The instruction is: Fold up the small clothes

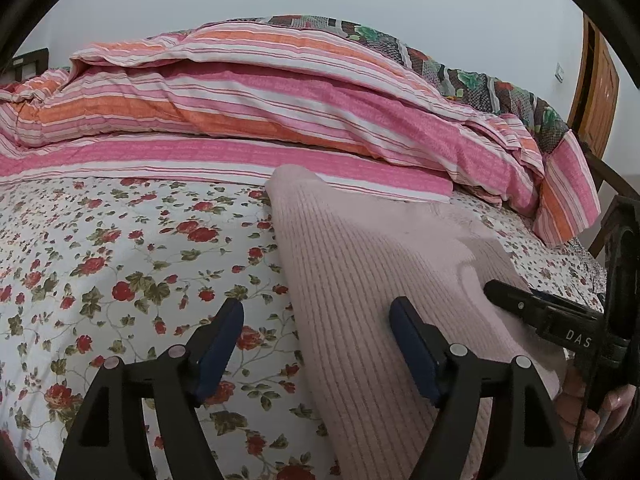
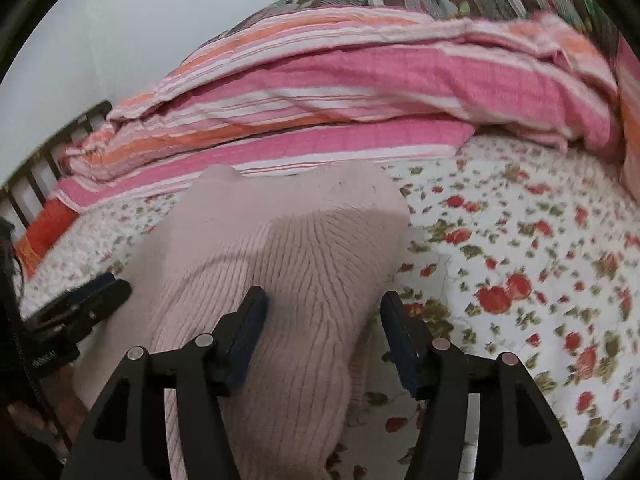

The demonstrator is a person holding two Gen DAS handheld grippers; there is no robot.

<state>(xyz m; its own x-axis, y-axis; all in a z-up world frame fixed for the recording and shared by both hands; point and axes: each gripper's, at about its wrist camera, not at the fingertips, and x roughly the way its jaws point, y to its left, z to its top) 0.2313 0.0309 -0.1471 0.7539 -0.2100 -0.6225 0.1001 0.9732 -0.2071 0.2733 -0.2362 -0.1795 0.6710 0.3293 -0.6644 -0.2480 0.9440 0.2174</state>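
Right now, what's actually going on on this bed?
A person with a handheld gripper in each hand is working on a pale pink ribbed knit garment lying on the floral bedsheet. The left gripper and right gripper both hang open over the near part of the garment, each straddling one of its side edges; neither is gripping it. A striped pink-and-orange quilt is bunched up behind it. How far the folding has got can't be judged.

Floral bedsheet (image 1: pixel 120 264) w/ striped pink-orange quilt (image 1: pixel 256 104) bunched behind; wooden door (image 1: pixel 596 92), prob.
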